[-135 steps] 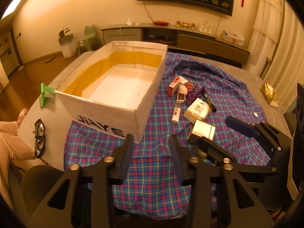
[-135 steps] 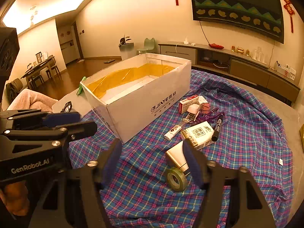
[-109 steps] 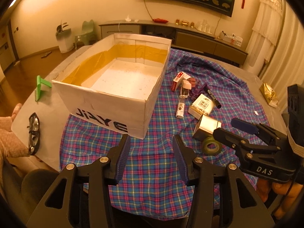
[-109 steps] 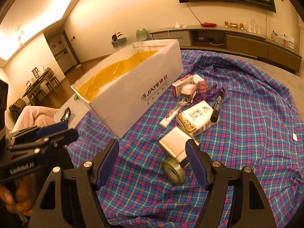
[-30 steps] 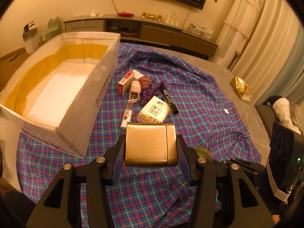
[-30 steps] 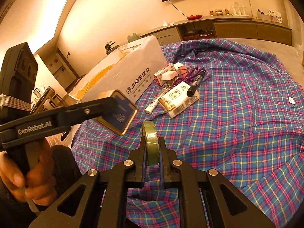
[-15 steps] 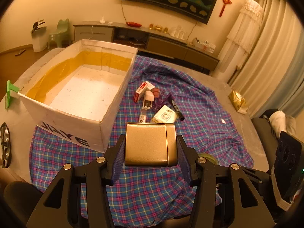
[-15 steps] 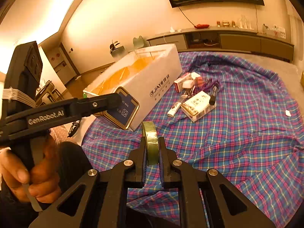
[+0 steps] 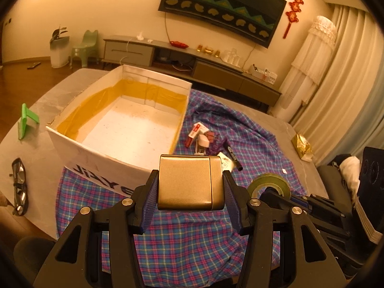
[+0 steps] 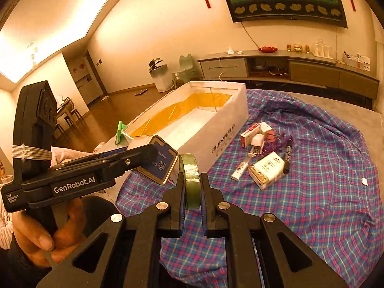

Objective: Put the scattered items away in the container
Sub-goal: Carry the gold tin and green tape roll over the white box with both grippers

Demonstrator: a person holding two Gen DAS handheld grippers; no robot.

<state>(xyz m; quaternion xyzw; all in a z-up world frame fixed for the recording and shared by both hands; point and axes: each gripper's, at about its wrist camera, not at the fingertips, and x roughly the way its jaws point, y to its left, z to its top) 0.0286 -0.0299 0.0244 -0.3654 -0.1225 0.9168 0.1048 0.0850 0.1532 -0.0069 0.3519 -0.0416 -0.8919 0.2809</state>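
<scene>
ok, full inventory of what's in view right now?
box: 1, white, yellow tape inside, empty, on the cloth
plaid cloth: 1, blue and pink, over the table
gold tin: 1, in the left gripper
tape roll: 1, green, in the right gripper
small items pile: several, cartons, marker, tube, right of the box
glasses: 1, dark, table edge
green stand: 1, left of the box
gold packet: 1, far right
left gripper: shut on tin
right gripper: shut on roll

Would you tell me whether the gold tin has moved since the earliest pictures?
Yes. The gold tin left the plaid cloth beside the white packet and is now clamped in the left tool, lifted nearer the box.
</scene>
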